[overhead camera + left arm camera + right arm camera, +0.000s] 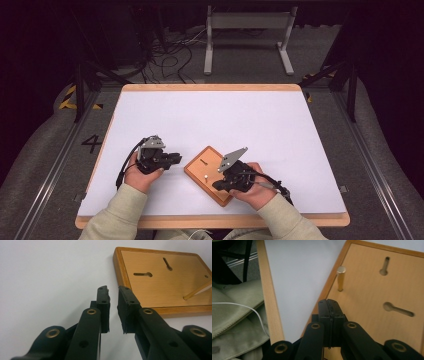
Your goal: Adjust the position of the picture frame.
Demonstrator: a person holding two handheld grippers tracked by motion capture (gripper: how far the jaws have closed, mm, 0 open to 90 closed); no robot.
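At five o'clock on the white table (215, 115), a wooden board (200, 172) holds an upright peg (341, 277); right gripper (329, 302) clenched, empty, poised beside it, must open to grasp; left gripper (113, 296) slightly parted, idle.

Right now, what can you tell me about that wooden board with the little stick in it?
The wooden board is a flat rectangular panel that looks like light wood, with a darker raised rim. Its face has two keyhole-shaped slots and one small round hole near a corner. A short pale peg stands upright in it near one edge. The board lies flat on the white table, turned at an angle, near the front edge. The right gripper sits over one corner with its jaws shut on nothing.
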